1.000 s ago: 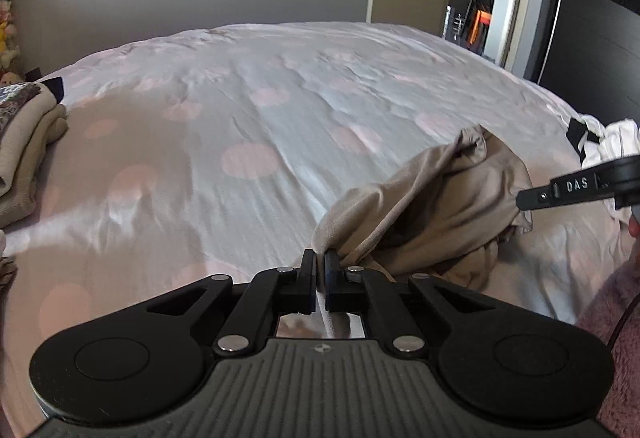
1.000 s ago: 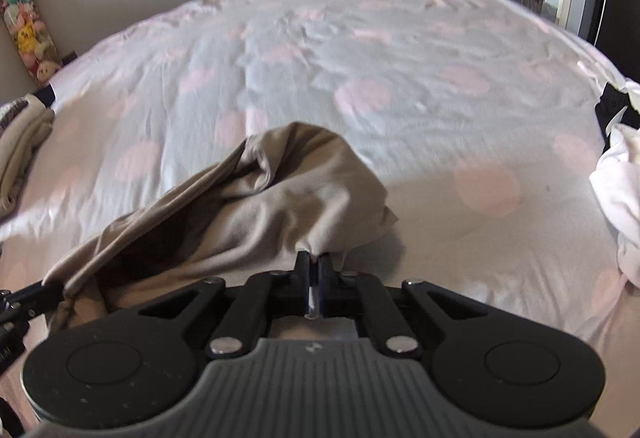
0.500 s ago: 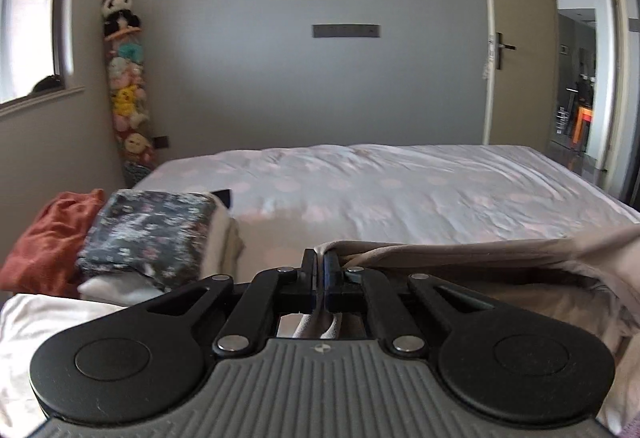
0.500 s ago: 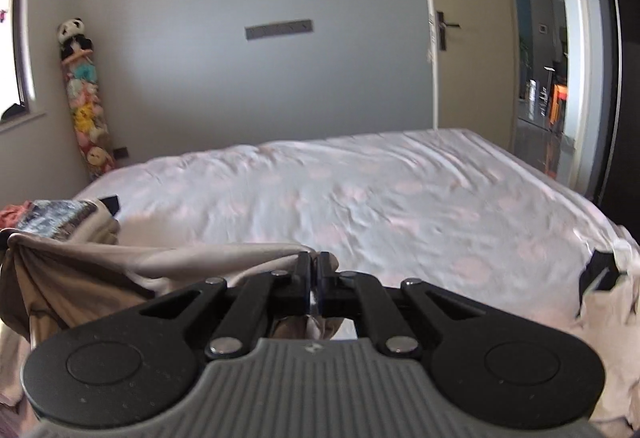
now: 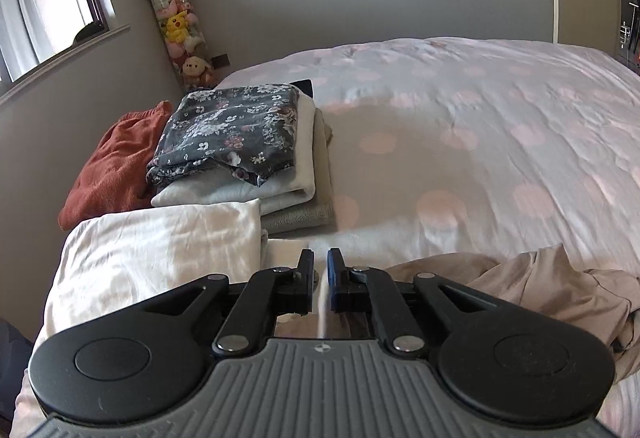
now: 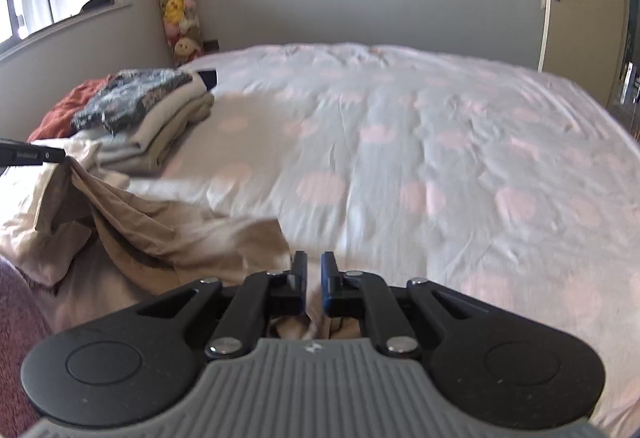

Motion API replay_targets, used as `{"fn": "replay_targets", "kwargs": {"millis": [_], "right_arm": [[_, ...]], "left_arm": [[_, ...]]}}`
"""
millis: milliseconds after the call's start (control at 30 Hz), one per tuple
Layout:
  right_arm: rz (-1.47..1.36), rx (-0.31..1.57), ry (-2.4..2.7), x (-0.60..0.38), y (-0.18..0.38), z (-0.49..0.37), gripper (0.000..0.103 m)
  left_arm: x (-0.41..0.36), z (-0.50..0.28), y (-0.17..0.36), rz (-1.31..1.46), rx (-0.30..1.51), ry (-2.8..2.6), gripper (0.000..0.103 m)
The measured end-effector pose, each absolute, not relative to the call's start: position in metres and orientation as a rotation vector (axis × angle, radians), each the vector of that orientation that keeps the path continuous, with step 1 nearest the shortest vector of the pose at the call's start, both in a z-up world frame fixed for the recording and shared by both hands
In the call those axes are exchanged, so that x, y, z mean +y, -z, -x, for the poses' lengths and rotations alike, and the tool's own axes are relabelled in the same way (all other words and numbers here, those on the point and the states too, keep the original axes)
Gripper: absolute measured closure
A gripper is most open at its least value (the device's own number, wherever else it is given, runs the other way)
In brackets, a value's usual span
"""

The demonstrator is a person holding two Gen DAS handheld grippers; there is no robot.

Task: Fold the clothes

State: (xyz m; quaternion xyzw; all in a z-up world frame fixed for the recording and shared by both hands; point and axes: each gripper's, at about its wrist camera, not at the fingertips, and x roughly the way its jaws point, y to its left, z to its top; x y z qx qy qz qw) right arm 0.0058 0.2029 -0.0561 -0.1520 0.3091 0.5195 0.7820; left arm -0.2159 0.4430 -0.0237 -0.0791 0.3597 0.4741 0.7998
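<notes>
A beige garment [image 5: 532, 286] lies crumpled at the near edge of the bed, to the right of my left gripper [image 5: 319, 265]. In the right wrist view the beige garment [image 6: 168, 234] spreads left of my right gripper [image 6: 314, 266]. Both grippers have their jaws a narrow gap apart. A fold of beige cloth sits low between the right jaws. A pale strip of cloth shows low between the left jaws. The left gripper's tip [image 6: 36, 155] shows at the garment's far left corner.
A stack of folded clothes with a dark floral piece [image 5: 236, 133] on top stands at the bed's left. A rust-red garment [image 5: 116, 161] lies behind it, a white folded cloth [image 5: 160, 246] in front. The pink-dotted bedspread [image 5: 480, 141] stretches ahead. Plush toys [image 5: 176, 17] hang in the corner.
Both grippers rose with the garment stretched between them, then came down near the bed's front edge. The jaws have parted slightly and the garment now lies slack on the bed.
</notes>
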Motion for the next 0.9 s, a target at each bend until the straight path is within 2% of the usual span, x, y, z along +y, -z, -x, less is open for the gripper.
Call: {"fn": "replay_targets", "kwargs": {"millis": [100, 133, 167, 333, 400, 733, 900], "right_arm": [[0.329, 0.724, -1.090, 0.202, 0.070, -0.011, 0.081], [0.323, 0.740, -1.083, 0.202, 0.074, -0.014, 0.074], [0.321, 0.755, -1.078, 0.203, 0.078, -0.015, 0.073], [0.337, 0.800, -1.077, 0.210, 0.097, -0.015, 0.072], [0.349, 0.810, -1.083, 0.214, 0.104, -0.014, 0.071], [0.306, 0.853, -1.142, 0.216, 0.127, -0.021, 0.072], [0.281, 0.910, -1.106, 0.224, 0.139, -0.031, 0.082]], "left_arm": [[0.437, 0.212, 0.021, 0.183, 0.759, -0.986, 0.086], [0.434, 0.208, 0.020, 0.188, 0.754, -0.970, 0.086], [0.431, 0.203, 0.019, 0.195, 0.749, -0.949, 0.085], [0.403, 0.166, 0.032, 0.268, 0.749, -0.756, 0.080], [0.389, 0.150, 0.045, 0.307, 0.754, -0.661, 0.075], [0.339, 0.101, 0.122, 0.409, 0.841, -0.367, 0.071], [0.338, 0.099, 0.134, 0.404, 0.864, -0.381, 0.067]]}}
